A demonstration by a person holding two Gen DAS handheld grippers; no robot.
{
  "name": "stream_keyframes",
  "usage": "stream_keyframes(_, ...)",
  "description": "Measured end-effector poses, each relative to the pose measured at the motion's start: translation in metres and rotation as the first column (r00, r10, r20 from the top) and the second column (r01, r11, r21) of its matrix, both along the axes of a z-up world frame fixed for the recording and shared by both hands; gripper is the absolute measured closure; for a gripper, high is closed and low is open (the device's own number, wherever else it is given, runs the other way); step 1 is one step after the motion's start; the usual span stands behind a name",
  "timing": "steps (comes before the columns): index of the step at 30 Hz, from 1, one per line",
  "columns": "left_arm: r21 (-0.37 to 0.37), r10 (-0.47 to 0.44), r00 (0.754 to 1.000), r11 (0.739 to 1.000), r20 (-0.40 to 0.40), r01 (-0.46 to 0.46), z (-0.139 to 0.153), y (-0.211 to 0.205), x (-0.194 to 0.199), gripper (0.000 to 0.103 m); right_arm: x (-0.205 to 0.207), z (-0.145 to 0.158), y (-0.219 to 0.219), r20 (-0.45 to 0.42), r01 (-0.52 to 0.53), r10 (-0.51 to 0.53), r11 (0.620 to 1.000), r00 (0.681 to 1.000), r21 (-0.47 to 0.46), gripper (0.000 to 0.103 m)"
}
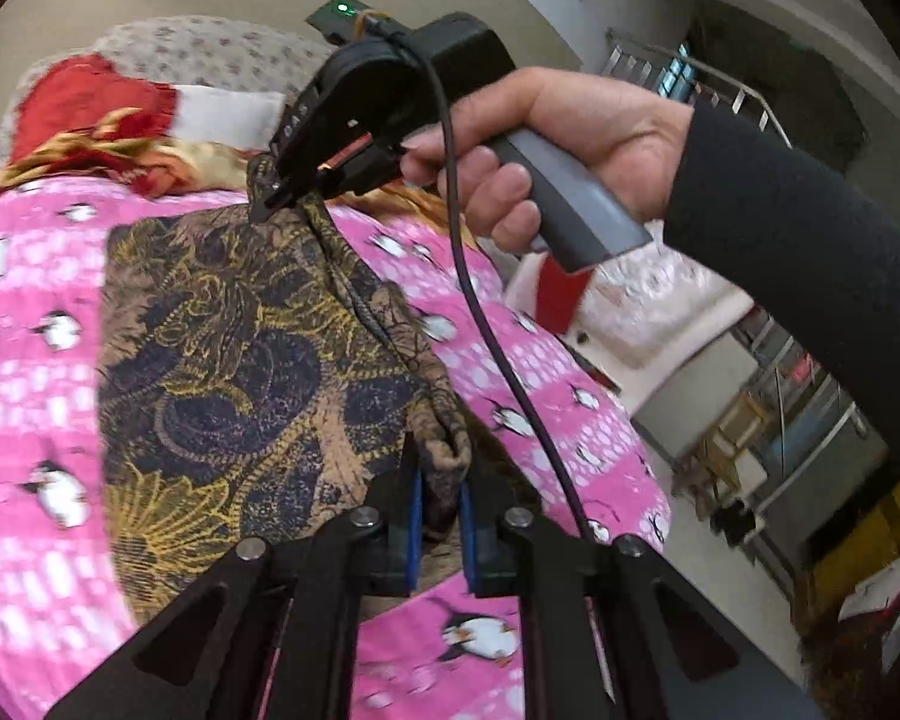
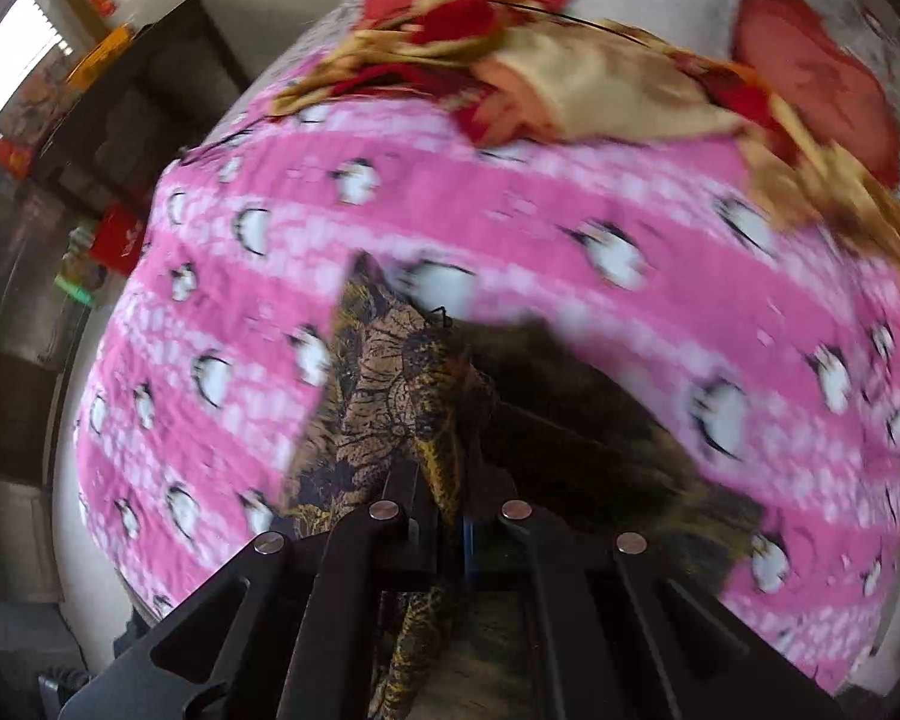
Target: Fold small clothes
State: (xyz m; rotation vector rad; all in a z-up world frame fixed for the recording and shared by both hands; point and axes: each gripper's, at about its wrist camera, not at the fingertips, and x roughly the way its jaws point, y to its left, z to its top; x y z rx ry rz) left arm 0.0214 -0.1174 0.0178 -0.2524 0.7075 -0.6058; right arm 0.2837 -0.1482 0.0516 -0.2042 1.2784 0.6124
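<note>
A brown cloth with gold and dark blue patterns [image 1: 222, 348] lies spread on a pink penguin blanket [image 1: 30, 312]. My left gripper [image 1: 441, 480] is shut on the cloth's near right corner, which is bunched between its blue pads [image 1: 414, 516]. In the left wrist view, a hand [image 1: 510, 180] holds my right gripper [image 1: 267, 204], whose tips pinch the far corner so that this edge is lifted taut between both grippers. In the blurred right wrist view, the right gripper [image 2: 444, 480] is shut on a fold of the cloth [image 2: 390, 384], which hangs down past its fingers.
A heap of red and gold fabric [image 1: 90, 132] and a white pillow [image 1: 228, 114] lie at the far end of the bed. The bed's right edge [image 1: 648, 468] drops to a floor with furniture. A black cable [image 1: 468, 276] hangs from the right gripper.
</note>
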Motion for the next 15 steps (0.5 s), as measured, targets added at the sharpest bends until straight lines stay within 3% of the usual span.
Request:
stream_keyframes(6, 0.038, -0.058, 0.996, 0.997, -0.062, 0.061, -0.017, -0.054, 0.015, 0.093, 0.006, -0.023, -0.066, -0.023, 0.036, -0.036, 0.999, 0.999, 0.004, 0.103)
stream_keyframes(15, 0.083, -0.087, 0.987, 0.992, -0.133, 0.098, -0.043, -0.095, 0.022, 0.093, 0.012, -0.06, -0.125, -0.061, 0.085, -0.082, 0.996, 0.995, 0.036, 0.103)
